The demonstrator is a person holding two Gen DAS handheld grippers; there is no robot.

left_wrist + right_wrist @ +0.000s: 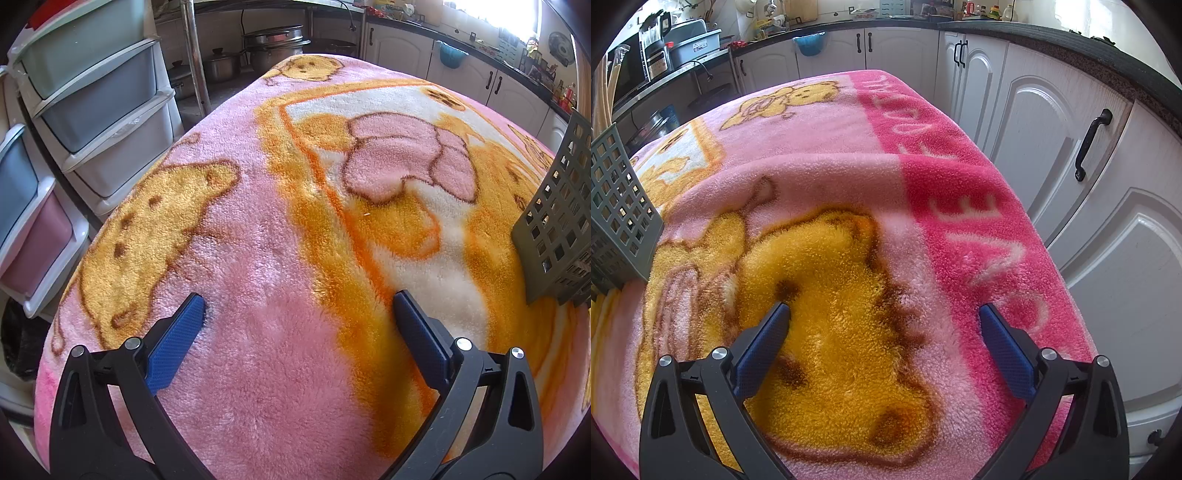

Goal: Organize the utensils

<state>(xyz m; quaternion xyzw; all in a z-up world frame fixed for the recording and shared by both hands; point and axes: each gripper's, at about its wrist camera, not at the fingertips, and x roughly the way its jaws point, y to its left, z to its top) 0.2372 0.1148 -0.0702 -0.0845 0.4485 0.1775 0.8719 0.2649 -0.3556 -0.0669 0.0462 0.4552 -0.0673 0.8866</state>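
Utensils nowhere visible — only grey basket [557, 221] between left gripper [299, 306] and right gripper [884, 314] (both wide, empty), probably waiting over blanket [820, 177].

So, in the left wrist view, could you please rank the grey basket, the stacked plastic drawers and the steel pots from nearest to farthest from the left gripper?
From the left gripper:
1. Grey basket, right edge, on the blanket.
2. Stacked plastic drawers, left, beside the table.
3. Steel pots, far end, beyond the table.
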